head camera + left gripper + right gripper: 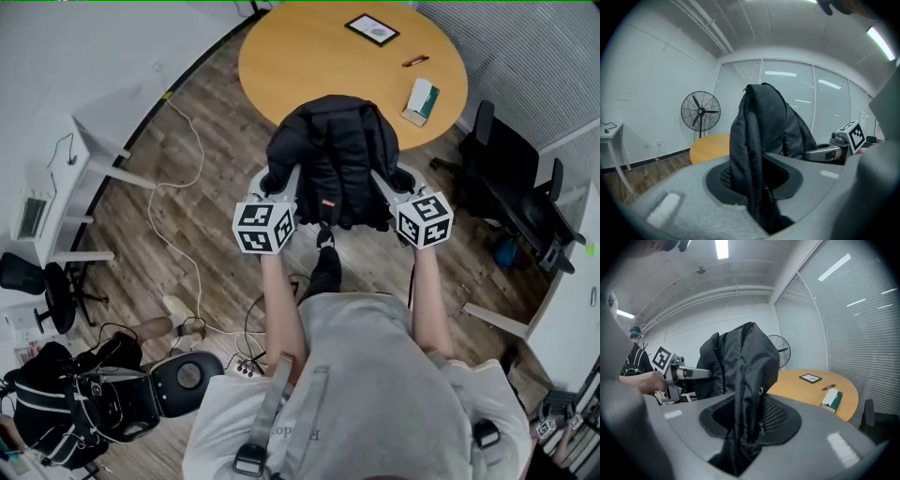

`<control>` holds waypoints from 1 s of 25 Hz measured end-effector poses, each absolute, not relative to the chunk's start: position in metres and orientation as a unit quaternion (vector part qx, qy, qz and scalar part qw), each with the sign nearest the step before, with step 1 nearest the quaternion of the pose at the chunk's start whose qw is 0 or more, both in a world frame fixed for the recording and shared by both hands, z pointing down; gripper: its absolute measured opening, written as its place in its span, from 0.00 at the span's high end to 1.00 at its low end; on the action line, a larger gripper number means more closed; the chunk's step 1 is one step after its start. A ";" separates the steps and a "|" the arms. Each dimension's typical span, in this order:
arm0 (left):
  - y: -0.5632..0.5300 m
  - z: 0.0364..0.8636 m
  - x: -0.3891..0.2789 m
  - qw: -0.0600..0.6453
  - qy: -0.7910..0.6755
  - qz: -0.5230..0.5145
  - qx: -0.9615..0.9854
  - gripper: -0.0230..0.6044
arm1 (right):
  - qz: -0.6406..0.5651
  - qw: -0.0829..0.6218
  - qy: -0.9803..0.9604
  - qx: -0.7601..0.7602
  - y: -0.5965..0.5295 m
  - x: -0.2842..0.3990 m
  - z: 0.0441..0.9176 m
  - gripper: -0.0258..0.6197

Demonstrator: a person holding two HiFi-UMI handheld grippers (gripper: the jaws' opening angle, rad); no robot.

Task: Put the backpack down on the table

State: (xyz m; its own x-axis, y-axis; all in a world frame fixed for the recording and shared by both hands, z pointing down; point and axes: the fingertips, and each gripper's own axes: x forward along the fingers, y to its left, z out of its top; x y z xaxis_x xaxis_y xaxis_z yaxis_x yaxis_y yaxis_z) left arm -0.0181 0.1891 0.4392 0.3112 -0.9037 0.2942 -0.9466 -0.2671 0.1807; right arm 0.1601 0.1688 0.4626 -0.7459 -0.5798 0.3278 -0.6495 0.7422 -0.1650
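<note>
Two tools, one load: the black backpack (333,159) hangs in the air between them, in front of the person's chest, over the wood floor (225,234).

- Left tool (279,187): jaws pinching a fold of the backpack's left side. In the left gripper view the dark fabric runs straight down through the gap of this tool (757,187).
- Right tool (389,187): jaws pinching a fold of the right side; the right gripper view shows fabric bunched in its gap (747,423).
- Each tool shows in the other's view, beyond the backpack.

Backpack location: at the near rim of the round wooden desk (309,56). Seen from the head, its top overlaps that rim. The left gripper view shows the desk top beyond and lower than the bag; no contact with it is visible.

On the desk, all toward the far and right side:
- framed picture (372,29), lying flat, near the far edge
- pen (415,61), between the picture and the box
- green-and-white box (421,101), near the right rim

Around:
- black office chair (511,178), just beside the desk's right rim
- white cable (187,187) looping over the floor at left
- standing fan (700,111) by the wall beyond the desk
- person's black shoe (325,239) on the floor below the backpack
</note>
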 end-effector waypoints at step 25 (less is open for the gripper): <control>0.032 0.426 -0.091 0.150 -0.518 0.038 0.841 0.83 | 0.111 0.126 -0.896 0.410 0.015 0.093 0.445 0.77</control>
